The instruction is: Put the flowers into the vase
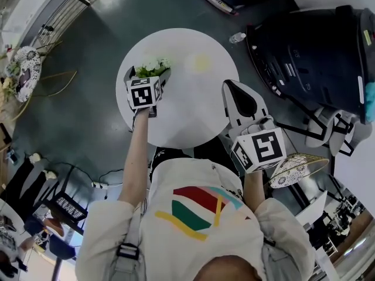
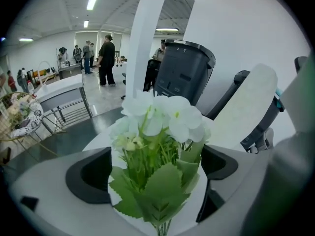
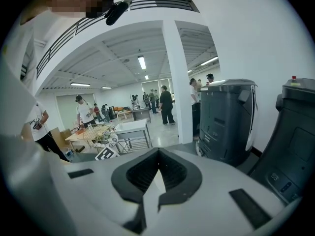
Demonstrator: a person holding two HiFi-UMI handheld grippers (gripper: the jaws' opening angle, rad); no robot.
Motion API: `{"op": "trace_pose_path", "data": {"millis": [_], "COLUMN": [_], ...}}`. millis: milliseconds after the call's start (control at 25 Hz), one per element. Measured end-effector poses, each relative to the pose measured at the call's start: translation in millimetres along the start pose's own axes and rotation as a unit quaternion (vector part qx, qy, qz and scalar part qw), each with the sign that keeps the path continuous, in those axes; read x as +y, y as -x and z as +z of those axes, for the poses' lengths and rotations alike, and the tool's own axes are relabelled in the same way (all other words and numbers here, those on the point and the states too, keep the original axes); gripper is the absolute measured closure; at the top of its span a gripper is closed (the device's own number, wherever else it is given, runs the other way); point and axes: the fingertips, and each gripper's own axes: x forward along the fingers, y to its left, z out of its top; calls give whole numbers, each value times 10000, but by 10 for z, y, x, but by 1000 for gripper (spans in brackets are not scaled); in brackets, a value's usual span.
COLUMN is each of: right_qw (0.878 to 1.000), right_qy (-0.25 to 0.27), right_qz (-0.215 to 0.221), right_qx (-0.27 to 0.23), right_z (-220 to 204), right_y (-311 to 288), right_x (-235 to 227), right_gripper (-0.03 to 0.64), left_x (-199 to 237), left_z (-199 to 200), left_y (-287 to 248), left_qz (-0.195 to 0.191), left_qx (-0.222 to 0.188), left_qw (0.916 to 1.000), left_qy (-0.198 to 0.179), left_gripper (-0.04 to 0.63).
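Observation:
A bunch of white flowers (image 1: 153, 67) with green leaves lies at the left rim of the round white table (image 1: 187, 110). My left gripper (image 1: 147, 76) is down at the bunch, its jaws spread wide on either side of it. In the left gripper view the flowers (image 2: 157, 146) fill the gap, blooms pointing away, and the black pads (image 2: 91, 176) stand off the leaves. My right gripper (image 1: 229, 86) hovers over the table's right edge, shut and empty; its jaws (image 3: 158, 154) meet. A pale yellow round patch (image 1: 201, 62) shows on the tabletop; I cannot tell what it is.
Large dark machines (image 1: 310, 51) stand to the right of the table, with a water bottle (image 1: 237, 37) on the floor beside them. A lacy wire basket (image 1: 296, 168) sits at my right hip. Several people (image 2: 106, 58) stand far off in the hall.

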Motion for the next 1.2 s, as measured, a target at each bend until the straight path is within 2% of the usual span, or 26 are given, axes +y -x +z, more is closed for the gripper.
{"op": "trace_pose_path", "data": {"millis": [160,200,320,400,520,800,920,1040,1120,1200], "right_qw": [10000,10000,10000,10000,9999,9999,9998,9997,9995,9992], "right_qy": [-36,-33,-30,-44,-34,36,73,127,156,171], "right_qz": [-34,-19,11,-22,-91,-122,-105,-57,-23,20], "right_qx": [15,27,39,17,-30,-117,-165,-210,-276,-365], "right_z": [-22,-28,-43,-44,-21,45,63,98,146,207], "right_y": [16,18,30,45,74,155,182,214,234,252], "right_x": [5,20,36,17,-23,-27,19,66,95,129], "right_gripper": [607,607,607,607,606,607,607,606,607,607], "left_x": [-71,-89,-146,-188,-208,-138,-124,-150,-187,-239], "left_z": [-24,-39,-99,-124,-99,33,178,452,716,1014], "left_y": [-67,-72,-74,-72,-50,93,212,433,646,914], "left_qz": [-137,-170,-269,-397,-505,-357,-298,-227,-207,-214], "left_qx": [113,151,301,389,339,3,-329,-858,-1329,-1857], "left_qw": [9997,9996,9991,9984,9981,9993,9990,9959,9907,9818], "left_qy": [-138,-137,-84,-40,27,-48,-80,-154,-227,-327], "left_gripper": [25,43,163,270,282,357,365,370,371,371]}}
